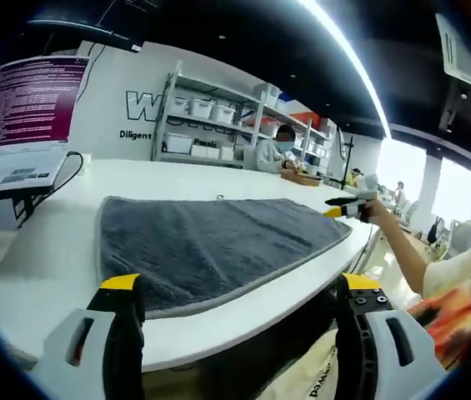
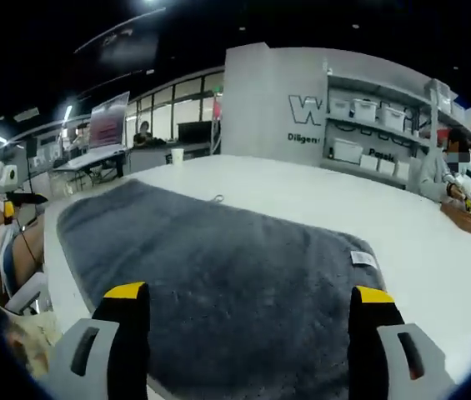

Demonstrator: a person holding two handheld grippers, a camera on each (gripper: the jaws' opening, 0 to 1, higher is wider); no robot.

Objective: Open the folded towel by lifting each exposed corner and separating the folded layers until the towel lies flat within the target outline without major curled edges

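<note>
A dark grey towel (image 1: 210, 242) lies spread out on the white table (image 1: 52, 250), its near hem along the table's front edge. My left gripper (image 1: 239, 287) hovers at that edge, open, with nothing between the yellow-tipped jaws. My right gripper (image 1: 348, 206), held in a hand, sits off the towel's far right corner. In the right gripper view the towel (image 2: 227, 275) spreads flat with a white label (image 2: 364, 258) near one edge, and the right gripper (image 2: 250, 293) stands open just above it. The left gripper (image 2: 17, 200) shows beyond the towel's far left end.
A monitor (image 1: 31, 104) and cables stand on the table's left side. Shelves with white bins (image 1: 206, 125) line the back wall, and a seated person (image 2: 448, 171) works at the table's far end. A cup (image 2: 177, 156) stands on the far edge.
</note>
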